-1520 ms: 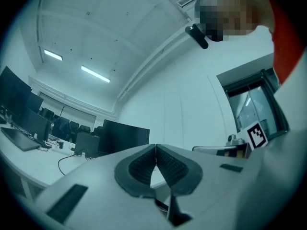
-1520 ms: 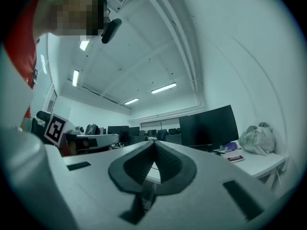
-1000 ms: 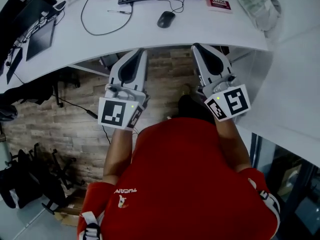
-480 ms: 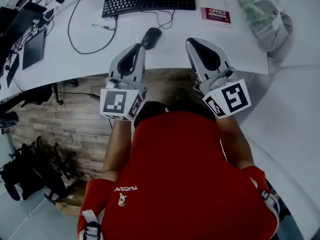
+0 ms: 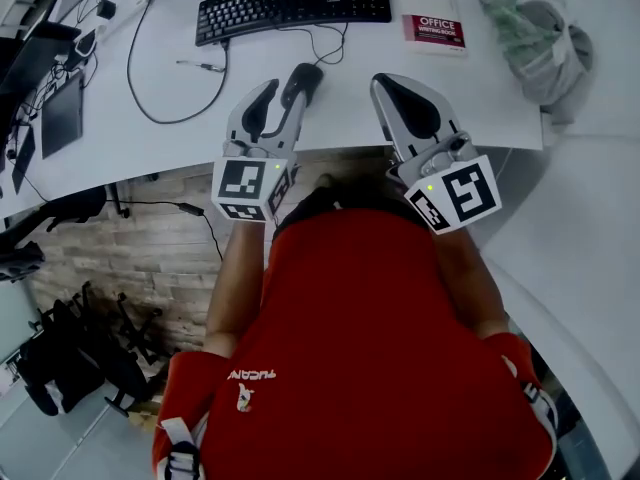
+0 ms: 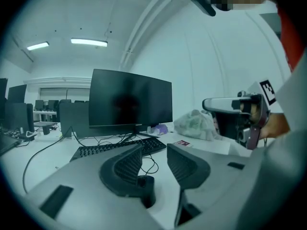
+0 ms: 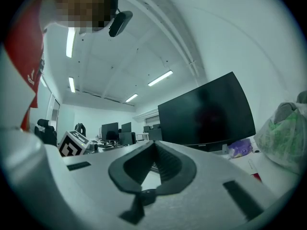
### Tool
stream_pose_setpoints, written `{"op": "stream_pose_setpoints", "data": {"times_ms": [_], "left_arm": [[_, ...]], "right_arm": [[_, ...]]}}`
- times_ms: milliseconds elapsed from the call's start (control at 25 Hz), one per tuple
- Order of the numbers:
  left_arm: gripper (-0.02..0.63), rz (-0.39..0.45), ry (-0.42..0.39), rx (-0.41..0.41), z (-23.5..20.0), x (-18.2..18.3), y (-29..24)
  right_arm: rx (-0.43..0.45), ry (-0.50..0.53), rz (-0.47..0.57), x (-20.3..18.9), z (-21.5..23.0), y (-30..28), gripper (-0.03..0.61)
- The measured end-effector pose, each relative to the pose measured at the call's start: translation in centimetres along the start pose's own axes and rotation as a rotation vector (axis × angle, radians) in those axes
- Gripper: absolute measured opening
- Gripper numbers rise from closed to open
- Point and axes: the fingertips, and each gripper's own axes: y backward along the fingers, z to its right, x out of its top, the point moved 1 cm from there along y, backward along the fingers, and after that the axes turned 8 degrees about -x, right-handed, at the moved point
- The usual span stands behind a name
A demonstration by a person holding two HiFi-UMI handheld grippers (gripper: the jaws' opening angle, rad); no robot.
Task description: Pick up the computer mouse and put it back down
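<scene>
White desk (image 5: 130,138): black wired mouse (image 5: 305,76) between opening jaws of left tool (image 5: 281,92); right tool (image 5: 388,83) closed.

A small red rectangular packet (image 5: 435,30) on the white desk (image 5: 150,138), just right of the black keyboard (image 5: 295,1), carries white print — its top word reads "OFFICE", the finer line beneath is illegible. White lettering on the person's red shirt (image 5: 350,348) sits upside down — unreadable.
</scene>
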Motion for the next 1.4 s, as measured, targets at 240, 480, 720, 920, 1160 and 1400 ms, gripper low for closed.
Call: {"op": "stream_pose_setpoints", "data": {"times_ms": [240, 480, 720, 920, 1160, 1400], "left_arm": [[0.23, -0.118, 0.012, -0.038, -1.1, -3.4, -2.5], [0.268, -0.26, 0.034, -0.059, -2.1, -7.1, -5.1], [0.287, -0.399, 0.019, -0.052, -3.9, -10.4, -7.5], [0.291, -0.493, 0.036, -0.065, -4.2, -12.7, -8.3], [0.29, -0.56, 0.053, -0.076, -4.1, -14.3, -8.6], [0.29, -0.557, 0.046, -0.069, -4.2, -14.6, -8.6]], "right_arm": [[-0.027, 0.007, -0.02, -0.8, 0.0, -0.8, 0.005], [-0.055, 0.007, -0.042, -1.6, 0.4, -1.3, 0.005], [-0.087, -0.006, -0.066, -2.3, 1.2, -1.6, 0.005], [-0.115, -0.023, -0.08, -2.8, 2.1, -1.8, 0.005], [-0.139, -0.038, -0.089, -3.3, 2.6, -1.7, 0.005], [-0.153, -0.049, -0.094, -3.7, 2.7, -1.2, 0.005]]}}
